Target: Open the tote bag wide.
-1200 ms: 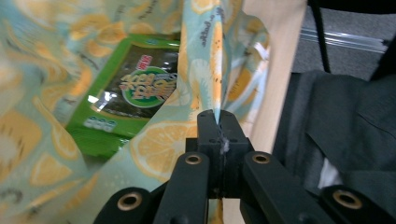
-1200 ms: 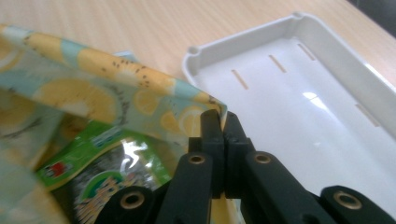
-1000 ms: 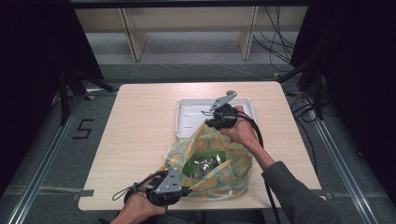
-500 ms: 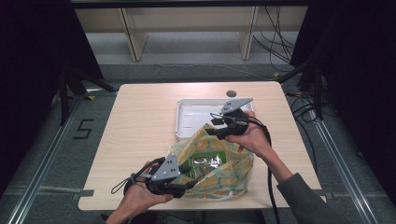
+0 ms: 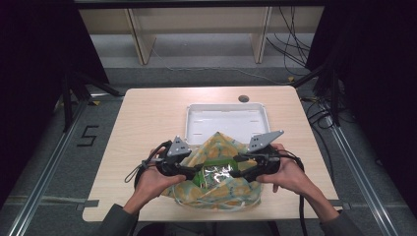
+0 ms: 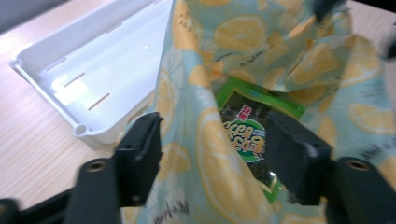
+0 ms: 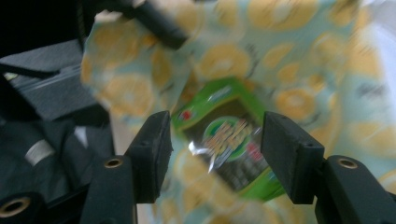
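The soft lemon bag (image 5: 216,169) lies floppy in the lower middle of the table by the white tray (image 5: 227,118), and both the left gripper (image 5: 189,172) and right gripper (image 5: 243,172) have just been opening, holding nothing, so the light, crinkly green snack pack (image 5: 215,173) inside looks best pinched by its edge.

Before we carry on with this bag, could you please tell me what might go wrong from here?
The left tongs and right tongs have just been opening, with bag cloth between the left jaws, unpressed. The lemon-print bag may slump shut over the green snack packet. Closing again might catch cloth along with the packet. The bag's far edge lies over the white tray, so a pull could drag it.
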Demonstrator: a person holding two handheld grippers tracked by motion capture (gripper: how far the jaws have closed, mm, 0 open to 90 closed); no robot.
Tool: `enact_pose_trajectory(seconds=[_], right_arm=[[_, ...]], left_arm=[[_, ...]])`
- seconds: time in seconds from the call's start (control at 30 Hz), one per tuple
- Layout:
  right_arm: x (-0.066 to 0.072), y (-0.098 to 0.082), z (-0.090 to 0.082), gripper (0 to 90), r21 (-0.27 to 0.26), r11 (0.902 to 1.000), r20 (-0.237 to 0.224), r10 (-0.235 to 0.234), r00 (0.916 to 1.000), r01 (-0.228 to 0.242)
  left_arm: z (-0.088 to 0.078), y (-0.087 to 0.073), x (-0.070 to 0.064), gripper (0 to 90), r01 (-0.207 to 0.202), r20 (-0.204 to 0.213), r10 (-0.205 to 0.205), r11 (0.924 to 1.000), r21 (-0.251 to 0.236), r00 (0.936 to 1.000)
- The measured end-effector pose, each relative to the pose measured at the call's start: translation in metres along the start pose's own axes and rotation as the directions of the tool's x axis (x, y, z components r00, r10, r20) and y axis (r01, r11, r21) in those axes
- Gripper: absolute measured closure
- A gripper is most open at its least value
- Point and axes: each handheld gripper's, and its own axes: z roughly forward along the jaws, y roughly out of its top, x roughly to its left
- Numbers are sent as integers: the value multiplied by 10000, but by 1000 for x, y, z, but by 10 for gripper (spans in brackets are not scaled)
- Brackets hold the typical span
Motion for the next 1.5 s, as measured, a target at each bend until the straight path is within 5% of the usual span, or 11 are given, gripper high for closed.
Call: enact_pose_trajectory(seconds=[0.07,0.13,0.2,0.4,0.43,0.67,0.87,0.9,1.07,1.27,1.5], right_arm=[[3,-7,2,438,107,9999,-231,1,9997,2],[6,-13,2,456,300,9995,-401,-65,9992,77],[7,-21,5,635,642,9971,-566,-362,9977,398],[17,-32,7,865,1310,9850,-1387,-942,9859,1125],[20,-36,8,882,1373,9789,-1720,-1271,9769,1515],[34,-47,6,891,1712,9710,-2375,-1239,9635,1671],[28,-40,1,603,1185,9900,-1767,-552,9827,769],[22,-31,-3,517,566,9959,-1471,-620,9872,710],[11,-10,-8,456,-215,9979,-969,-631,9933,613],[-5,12,4,430,-59,9979,-498,-642,9967,640],[-17,21,28,426,287,9986,-458,-429,9980,442]], left_arm=[[5,2,4,610,-231,87,230,9996,133,9997],[9,5,8,674,-355,-75,356,9992,193,9993],[13,7,14,806,-295,-172,300,9991,318,9994],[21,12,36,875,12,-425,10,9987,502,9991],[21,12,39,881,173,-471,-146,9982,572,9988],[27,11,55,886,583,-705,-532,9957,725,9961],[14,14,48,634,922,-137,-922,9957,11,9956],[9,15,45,522,1014,-32,-1015,9947,-176,9948],[-21,14,29,406,1580,319,-1553,9807,-1151,9874],[-61,-1,8,370,1409,307,-1377,9774,-1578,9900],[-84,-25,-19,353,1486,66,-1515,9593,-2402,9884]])
